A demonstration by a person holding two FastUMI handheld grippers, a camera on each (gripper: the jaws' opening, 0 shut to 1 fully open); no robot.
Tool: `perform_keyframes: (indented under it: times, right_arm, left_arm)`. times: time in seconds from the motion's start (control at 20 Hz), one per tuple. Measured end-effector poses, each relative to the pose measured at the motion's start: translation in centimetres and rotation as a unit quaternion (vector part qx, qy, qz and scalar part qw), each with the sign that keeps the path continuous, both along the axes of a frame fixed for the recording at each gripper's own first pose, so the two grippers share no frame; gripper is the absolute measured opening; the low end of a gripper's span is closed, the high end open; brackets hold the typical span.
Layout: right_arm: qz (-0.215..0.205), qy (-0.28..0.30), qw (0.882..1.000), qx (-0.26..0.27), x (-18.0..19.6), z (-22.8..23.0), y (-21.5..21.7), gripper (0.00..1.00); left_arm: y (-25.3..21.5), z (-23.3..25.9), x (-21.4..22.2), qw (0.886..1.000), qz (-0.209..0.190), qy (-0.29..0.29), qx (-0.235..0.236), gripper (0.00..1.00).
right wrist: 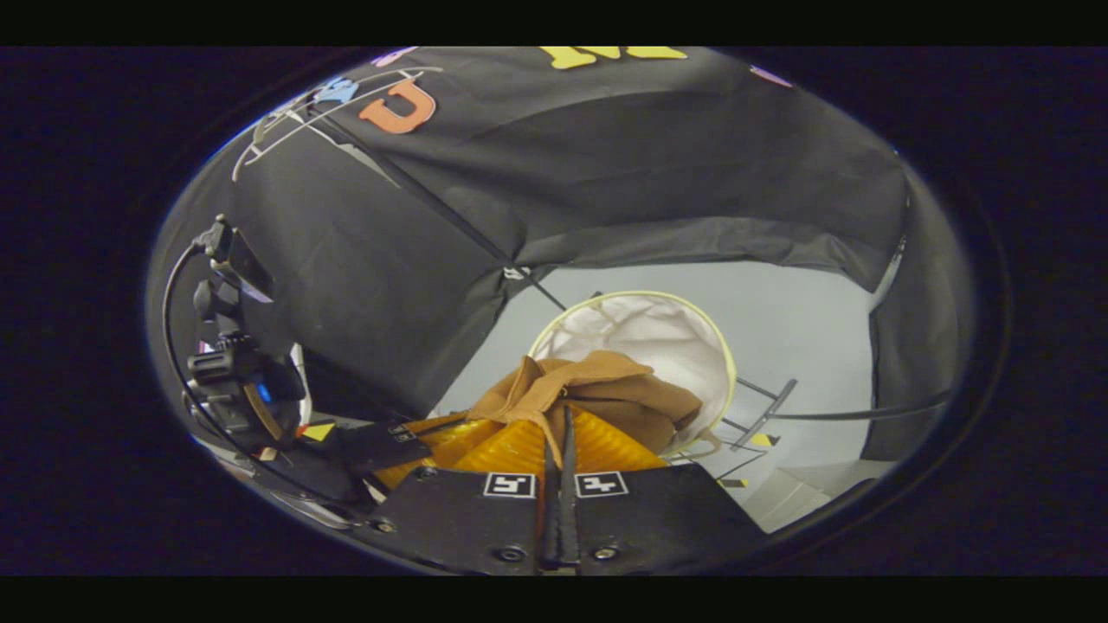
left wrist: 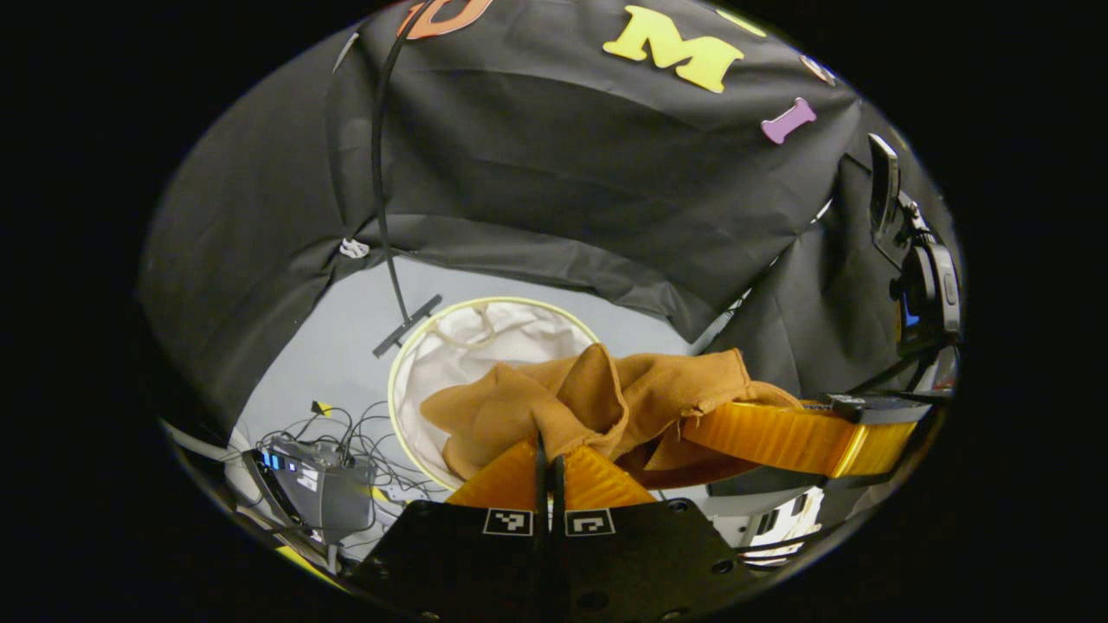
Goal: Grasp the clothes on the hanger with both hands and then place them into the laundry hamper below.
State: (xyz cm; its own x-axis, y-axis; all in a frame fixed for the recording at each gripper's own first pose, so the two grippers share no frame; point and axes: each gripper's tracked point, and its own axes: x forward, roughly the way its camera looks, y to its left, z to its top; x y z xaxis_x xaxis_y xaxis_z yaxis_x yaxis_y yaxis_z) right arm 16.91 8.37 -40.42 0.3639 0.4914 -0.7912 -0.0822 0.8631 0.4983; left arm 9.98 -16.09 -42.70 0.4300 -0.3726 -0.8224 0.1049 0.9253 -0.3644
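In the left gripper view, our left gripper has its orange fingers pressed together on a fold of the tan garment, which hangs bunched above the open mouth of the white laundry hamper on the grey floor. The right gripper comes in from the side, its fingers lying along the cloth's far edge, so the load is shared between two holds and kept from trailing over the rim. A black stand rises behind the hamper, and a small box with tangled cables sits on the floor near it

In the right gripper view, our right gripper is likewise pinched on the garment, with cloth gathered between and over the orange fingers. The hamper lies directly beyond and below, the garment overlapping its near rim. We judge the cloth is held there so that a release drops it inside; it is not yet in the hamper
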Motion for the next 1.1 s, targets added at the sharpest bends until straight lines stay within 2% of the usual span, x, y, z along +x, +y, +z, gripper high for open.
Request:
perform_keyframes:
  times: [0.2, 0.45, 0.55, 0.6, 0.65, 0.7, 0.8, 0.85, 0.9, 1.0, 1.1]
  right_arm:
    - [0.008, -0.005, 1.0, -0.024, -0.3, -0.4, -0.1, 0.03]
    - [-0.015, -0.001, 0.998, -0.059, -0.7, -1.2, -0.6, 0.04]
    - [-0.033, 0.001, 0.999, -0.036, -0.6, -0.9, 0.4, 0.06]
    - [-0.041, -0.001, 0.999, -0.031, -0.3, -0.7, 0.4, 0.13]
    - [-0.049, -0.008, 0.998, -0.034, 0.1, -0.4, 0.1, 0.29]
    - [-0.051, -0.016, 0.998, -0.043, 0.6, -0.3, -0.3, 0.44]
    - [-0.051, -0.038, 0.997, -0.054, 1.5, 0.3, -0.8, 0.75]
    - [-0.049, -0.048, 0.996, -0.065, 1.9, 0.5, -1.1, 0.75]
    - [-0.046, -0.055, 0.995, -0.072, 1.8, 1.0, -1.3, 0.77]
    - [-0.043, -0.06, 0.994, -0.076, 1.7, 1.7, -0.8, 0.78]
    - [-0.044, -0.066, 0.994, -0.07, 1.7, 2.3, -0.4, 0.79]
  left_arm:
    - [1.2, -0.5, -1.0, 1.0, -0.006, 0.003, 0.028, 0.0]
    - [2.6, -0.8, -1.3, 0.999, 0.005, 0.01, 0.052, 0.0]
    - [3.4, -0.9, -1.2, 0.998, 0.01, 0.007, 0.06, 0.0]
    - [3.3, -0.7, -0.9, 0.999, 0.013, 0.002, 0.052, 0.01]
    - [3.2, -0.4, -0.4, 0.999, 0.017, -0.006, 0.042, 0.06]
    - [3.0, 0.5, 0.0, 0.999, 0.017, -0.013, 0.032, 0.29]
    - [3.6, 1.3, 0.8, 0.998, 0.013, -0.031, 0.046, 0.76]
    - [4.2, 1.6, 1.1, 0.998, 0.01, -0.04, 0.057, 1.0]
    - [4.5, 1.7, 1.2, 0.997, 0.007, -0.045, 0.059, 0.96]
    - [4.8, 1.9, 1.2, 0.997, 0.006, -0.048, 0.059, 1.0]
    - [5.0, 2.2, 1.0, 0.997, 0.006, -0.048, 0.053, 0.96]
